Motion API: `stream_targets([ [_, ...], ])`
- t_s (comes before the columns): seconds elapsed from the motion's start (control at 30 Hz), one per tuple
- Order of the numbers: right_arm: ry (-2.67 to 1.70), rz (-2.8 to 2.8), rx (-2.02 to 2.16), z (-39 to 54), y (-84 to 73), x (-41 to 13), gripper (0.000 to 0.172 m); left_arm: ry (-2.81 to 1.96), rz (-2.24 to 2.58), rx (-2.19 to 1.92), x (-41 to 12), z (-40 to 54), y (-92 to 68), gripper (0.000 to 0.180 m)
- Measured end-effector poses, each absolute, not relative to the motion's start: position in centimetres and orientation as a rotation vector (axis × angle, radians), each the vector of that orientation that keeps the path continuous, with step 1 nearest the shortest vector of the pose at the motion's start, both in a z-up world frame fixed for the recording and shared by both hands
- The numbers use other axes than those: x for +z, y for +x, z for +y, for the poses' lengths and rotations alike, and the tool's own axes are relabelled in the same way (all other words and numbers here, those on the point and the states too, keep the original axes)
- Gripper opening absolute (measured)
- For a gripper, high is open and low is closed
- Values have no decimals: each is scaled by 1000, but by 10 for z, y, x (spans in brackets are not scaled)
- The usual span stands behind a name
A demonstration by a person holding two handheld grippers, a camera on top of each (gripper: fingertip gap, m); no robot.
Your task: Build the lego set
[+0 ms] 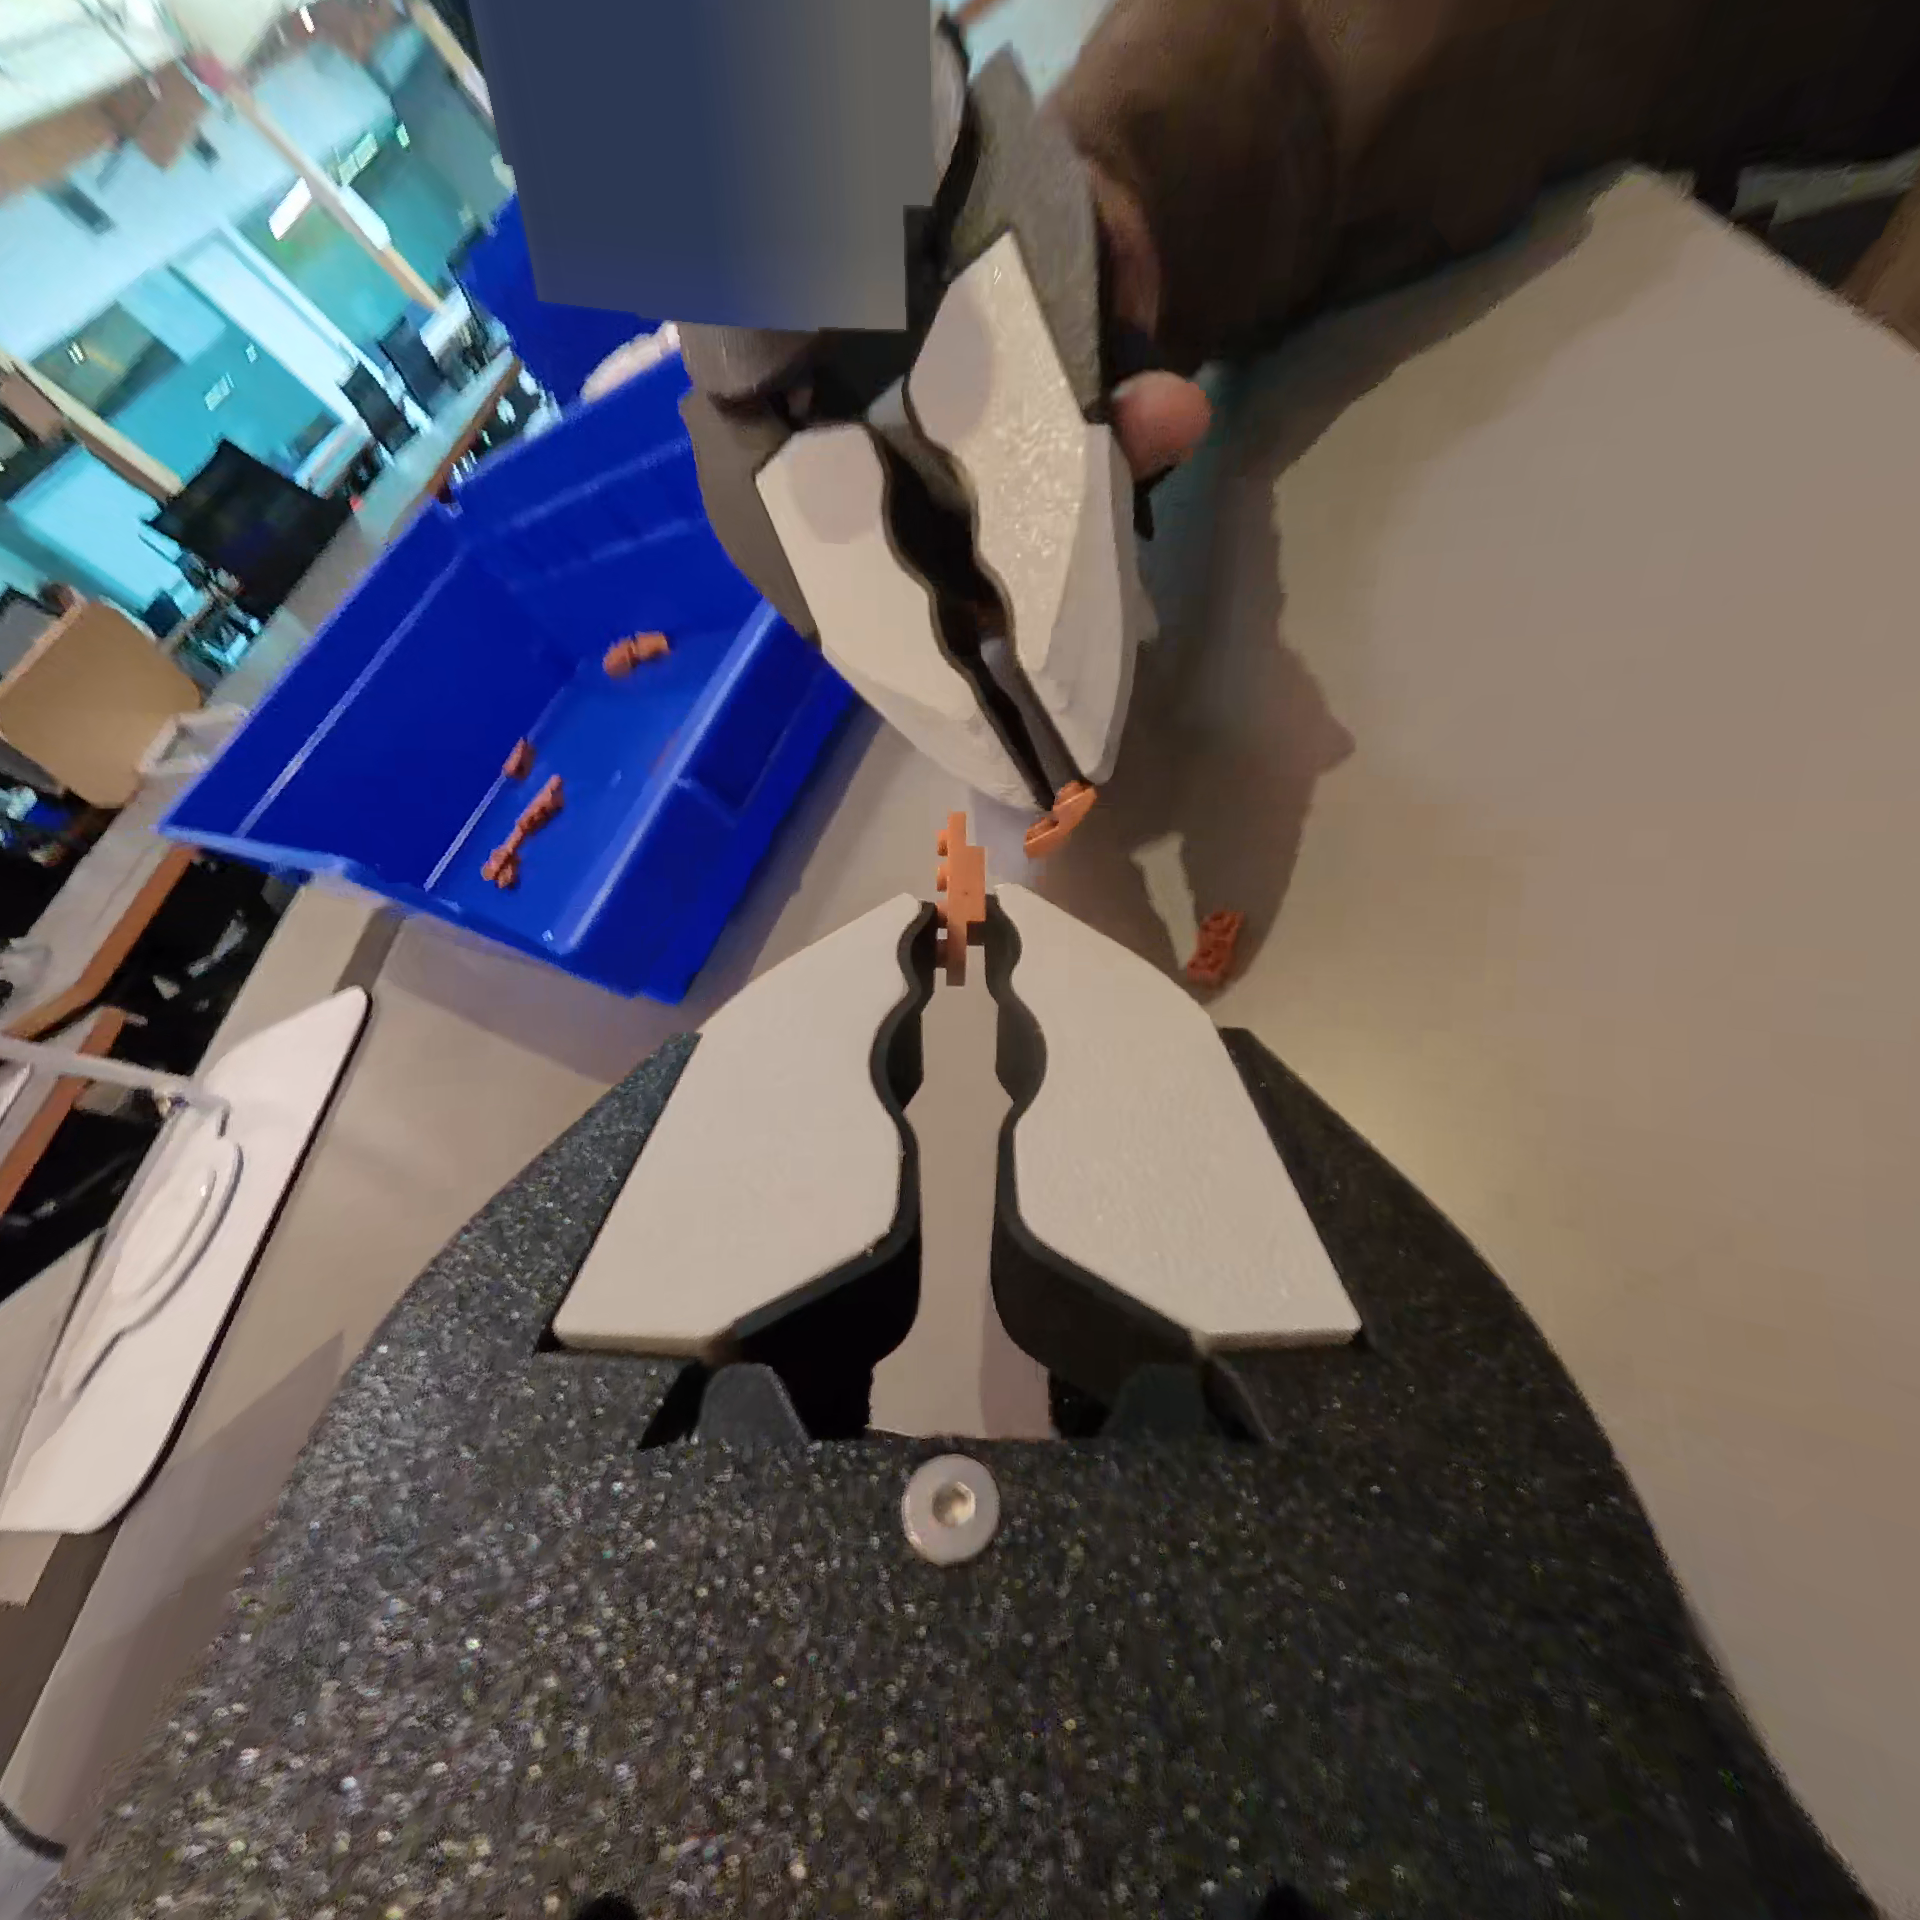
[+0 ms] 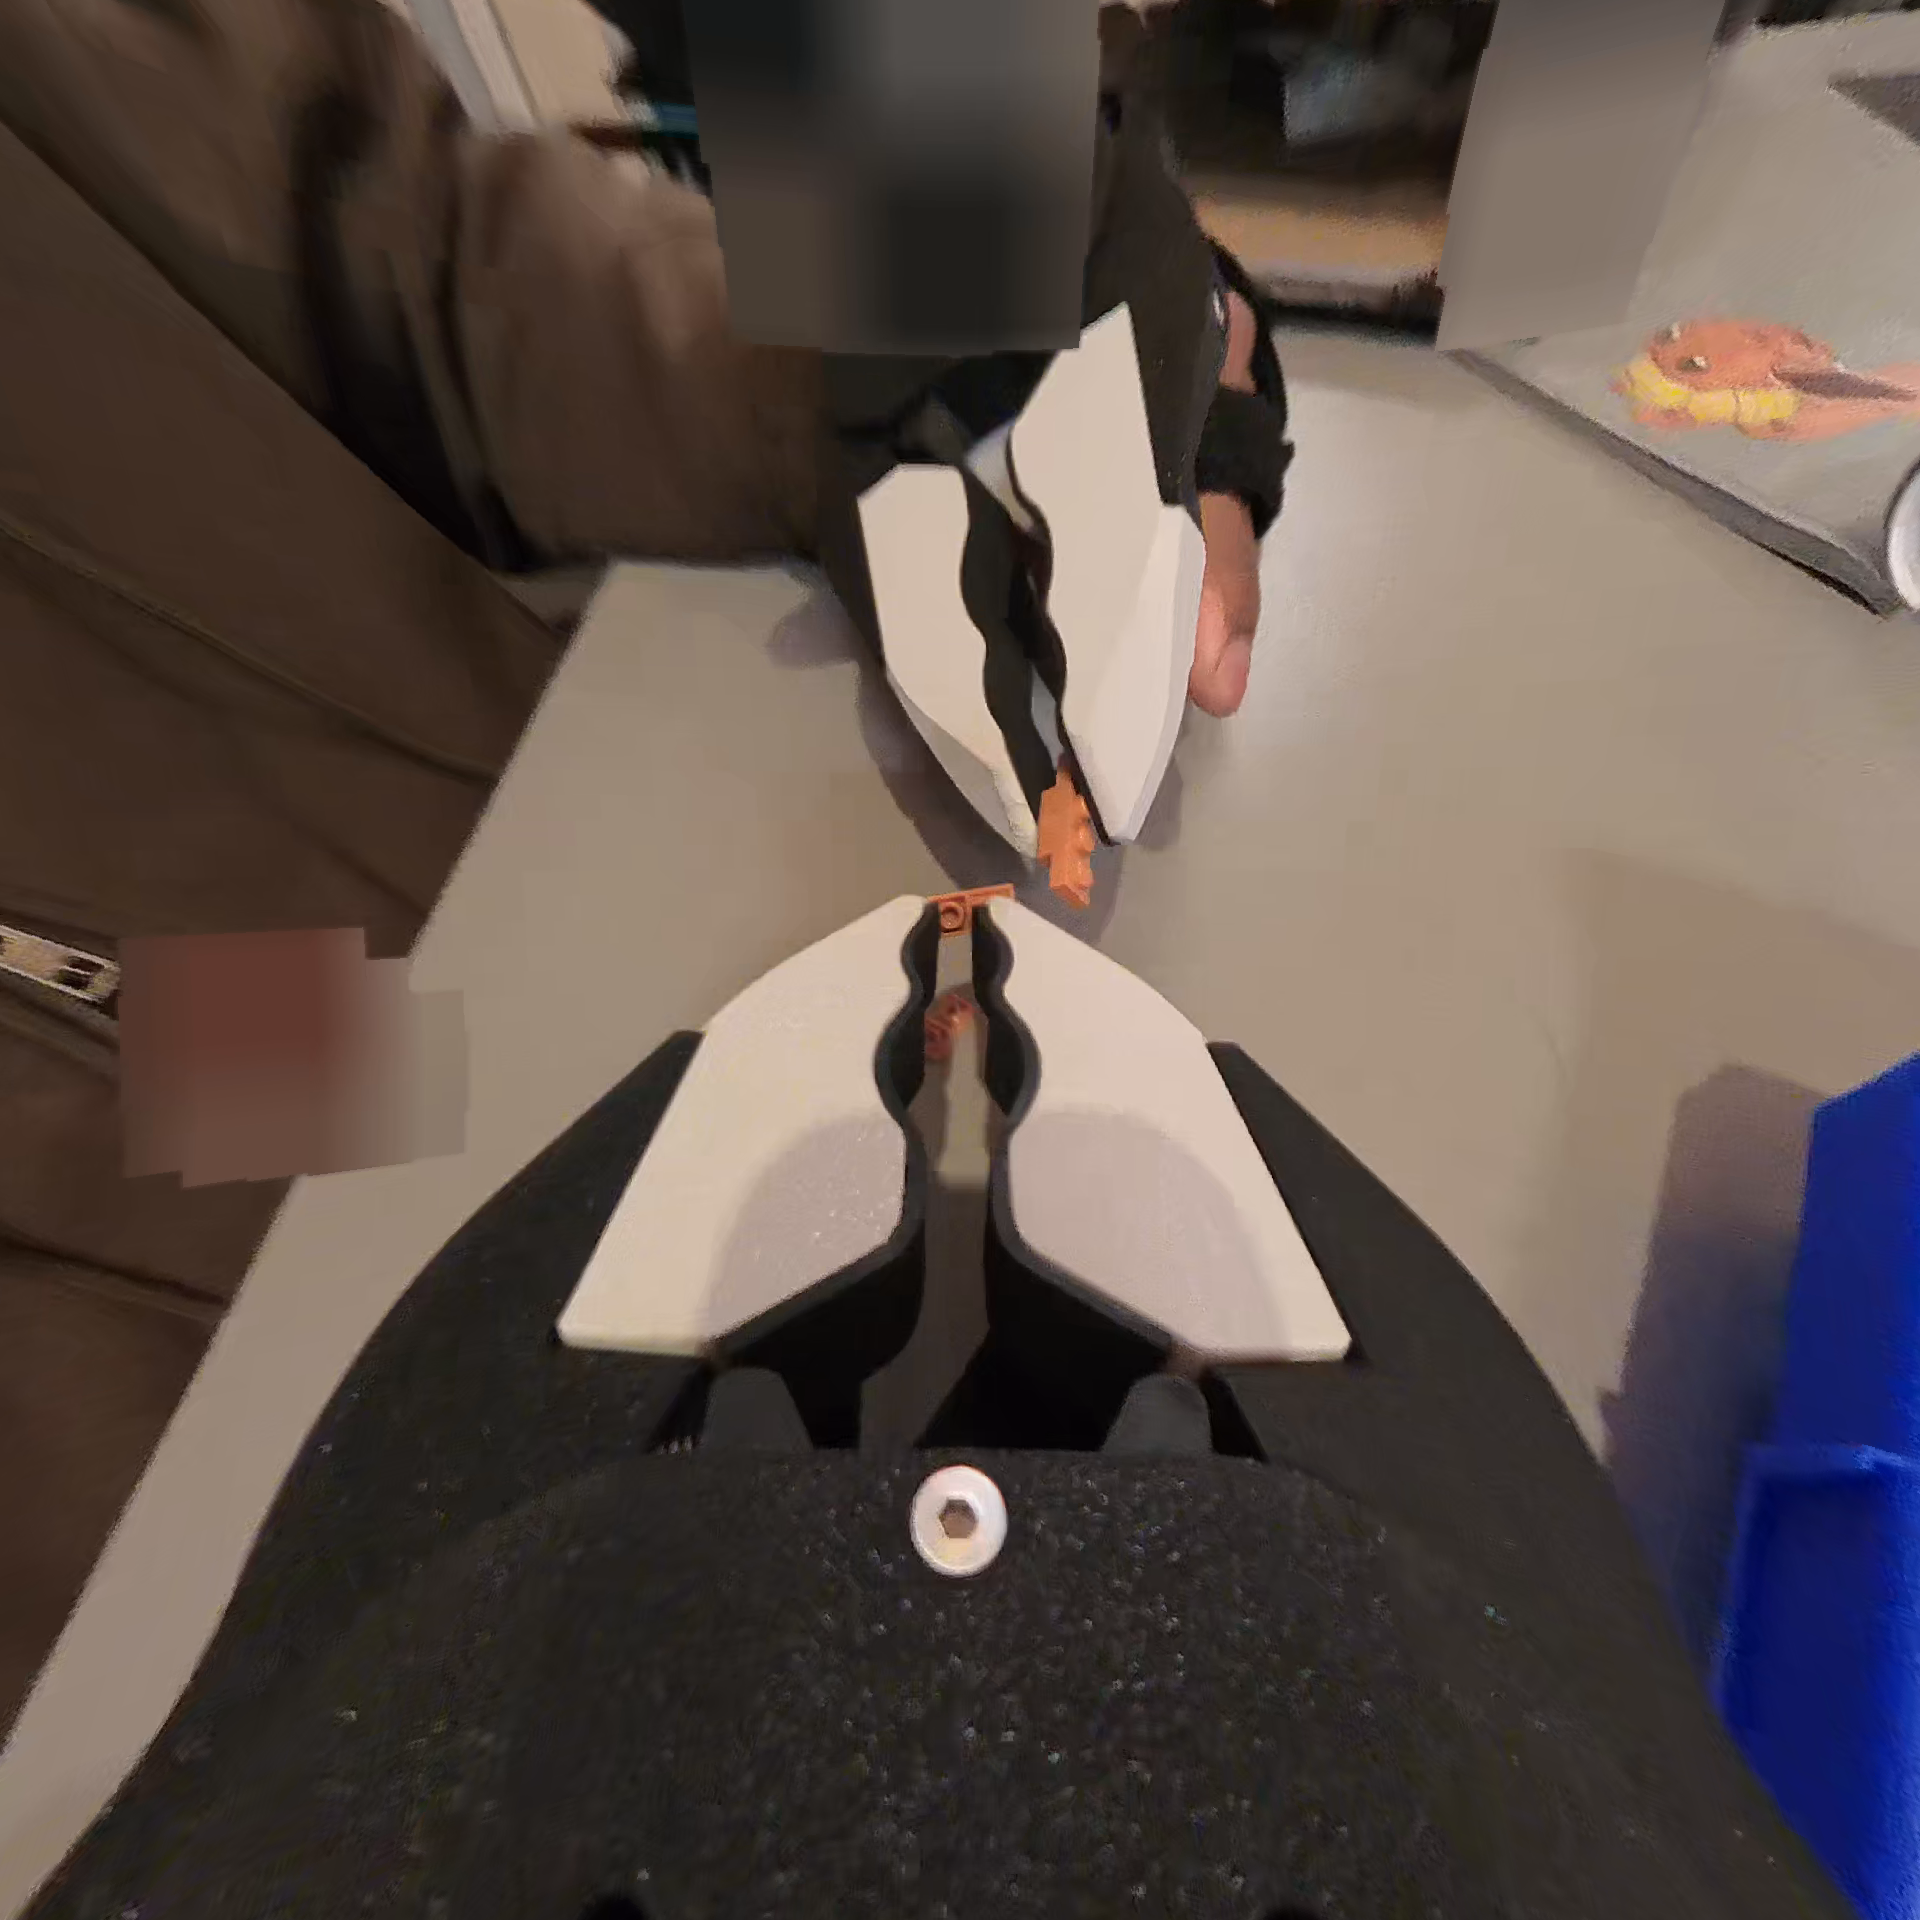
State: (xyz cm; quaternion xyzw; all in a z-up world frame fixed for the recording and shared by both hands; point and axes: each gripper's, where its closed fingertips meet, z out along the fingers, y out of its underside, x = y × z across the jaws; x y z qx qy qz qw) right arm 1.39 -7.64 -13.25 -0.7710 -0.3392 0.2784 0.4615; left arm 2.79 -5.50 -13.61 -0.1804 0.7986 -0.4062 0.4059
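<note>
My left gripper is shut on a small orange brick piece made of stacked plates, which stands upright out of the fingertips. It also shows in the right wrist view, with the piece sticking out of its tips. My right gripper is shut on a thin orange plate held crosswise at the tips. In the left wrist view the right gripper points down at the left one, its plate a short gap from the left's piece. Both are held just above the grey table.
A loose orange brick lies on the table just right of the grippers. A blue bin at the left holds several orange pieces. A white flat panel lies at the left edge. A person's brown sleeve is behind. Less than 4 cm separates the two grippers' tips.
</note>
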Motion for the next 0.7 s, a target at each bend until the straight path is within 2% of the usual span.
stream_targets([
  [0.4,-1705,-673,883,-74,15,-96,4,-441,1923,-1209,-116,-65,23,8],
  [0.7,-1710,-649,913,-74,16,-97,4,-508,1898,-1208,-115,-58,28,8],
])
